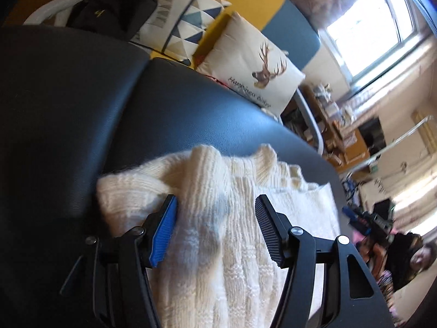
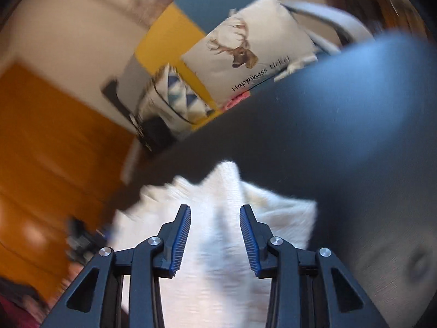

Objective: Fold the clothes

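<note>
**Sweater between open jaws, both sides**

Sweater first: the cream cable-knit sweater (image 1: 218, 218) lies on the dark blue-black padded leather surface (image 1: 68, 109), filling the lower middle of the left wrist view and running from the bottom edge up toward the centre, its ribbed edge bunched at the far end. In the right wrist view we find the same knit in the lower middle, blurred, with a corner poking up toward the centre of the frame.

We judge the long axis of the garment to run roughly along the pointing line of both tools, so each one looks down its length rather than across it. Which hand sits nearer we cannot tell; both have the fabric right under their tips.

The left gripper (image 1: 215, 205) stands well apart, more than half spread. Its blue-padded finger at lower left touches or nearly touches a fold of the knit, while the black finger at lower right is clear of it. Nothing is pinched.

The right gripper (image 2: 215, 213) is parted more narrowly, with the cloth lying beyond and beneath the gap. Its pads do not press on the knit as far as the blur lets us see.

A cream deer-print cushion (image 1: 256, 71) rests at upper centre, behind the surface.
</note>
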The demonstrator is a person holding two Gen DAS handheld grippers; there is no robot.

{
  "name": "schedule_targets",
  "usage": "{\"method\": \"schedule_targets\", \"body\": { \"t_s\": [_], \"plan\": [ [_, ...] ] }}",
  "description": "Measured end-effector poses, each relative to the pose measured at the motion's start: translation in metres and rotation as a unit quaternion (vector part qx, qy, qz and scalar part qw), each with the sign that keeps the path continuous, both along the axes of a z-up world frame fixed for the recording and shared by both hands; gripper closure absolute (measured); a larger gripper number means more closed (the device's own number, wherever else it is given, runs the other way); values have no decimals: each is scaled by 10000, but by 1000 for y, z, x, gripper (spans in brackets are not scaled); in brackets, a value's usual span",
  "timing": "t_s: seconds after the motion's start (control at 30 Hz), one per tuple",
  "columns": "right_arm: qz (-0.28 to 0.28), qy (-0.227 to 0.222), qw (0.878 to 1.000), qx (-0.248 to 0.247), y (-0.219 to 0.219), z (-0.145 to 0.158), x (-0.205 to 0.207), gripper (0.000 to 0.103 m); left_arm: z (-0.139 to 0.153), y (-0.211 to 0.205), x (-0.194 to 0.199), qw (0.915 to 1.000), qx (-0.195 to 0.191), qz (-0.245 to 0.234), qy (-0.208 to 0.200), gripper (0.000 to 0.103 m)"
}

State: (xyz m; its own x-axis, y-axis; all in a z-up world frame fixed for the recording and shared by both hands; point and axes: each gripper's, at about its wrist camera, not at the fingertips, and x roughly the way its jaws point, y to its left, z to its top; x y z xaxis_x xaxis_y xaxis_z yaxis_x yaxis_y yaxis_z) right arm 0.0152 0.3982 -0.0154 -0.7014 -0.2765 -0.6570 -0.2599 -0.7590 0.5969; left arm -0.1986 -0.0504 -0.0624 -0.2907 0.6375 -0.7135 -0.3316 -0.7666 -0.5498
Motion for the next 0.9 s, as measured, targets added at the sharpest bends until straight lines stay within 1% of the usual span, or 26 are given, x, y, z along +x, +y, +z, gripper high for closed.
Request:
{"method": "schedule_targets", "body": {
  "t_s": [0.03,0.1,0.2,0.27,0.3,0.33,0.37,0.4,0.43,0.47,0.5,0.53,0.57,0.63,0.8,0.87,0.9],
  "plan": [
    [137,-149,9995,259,-4,0,-6,65,0,2,-2,10000,-42,-3,-15,41],
    [421,-389,9968,554,-12,0,-24,65,-1,4,-7,9999,-110,13,-56,41],
    [609,-531,9959,401,-13,-10,-47,65,-1,4,-10,9999,-109,75,-106,41],
    [661,-738,9939,474,-15,-18,-60,65,-2,9,-14,9997,-131,80,-167,41],
    [684,-764,9933,532,-18,-19,-62,65,-2,10,-12,9998,-149,67,-138,41],
    [708,-790,9926,589,-21,-21,-64,70,-1,11,-11,9998,-181,27,-41,42],
    [730,-805,9920,644,-24,-22,-65,78,0,13,-9,9996,-263,-4,59,46],
    [748,-725,9923,676,-27,-22,-65,91,0,16,-8,9992,-355,-33,157,64],
    [760,-651,9924,719,-30,-22,-64,94,-1,16,-6,9988,-435,-63,216,80],
    [724,-626,9917,863,-32,-21,-61,94,-1,17,-4,9983,-512,-93,266,80],
    [693,-597,9909,985,-36,-21,-60,98,-2,18,-3,9977,-588,-123,316,83],
    [653,-544,9908,1057,-37,-19,-57,100,0,15,-1,9979,-526,-86,361,88],
    [550,-494,9906,1152,-38,-16,-52,100,3,11,1,9983,-412,-18,406,89],
    [344,-388,9897,1334,-38,-9,-44,103,12,2,5,9979,-250,120,577,95],
    [-210,151,9889,1464,-30,19,-30,103,46,-9,15,9925,-50,311,1180,96],
    [-397,342,9888,1396,-23,27,-29,103,54,-9,15,9909,15,339,1305,96],
    [-372,332,9902,1303,-20,28,-31,103,56,-7,15,9906,35,323,1328,96]
  ]
}}
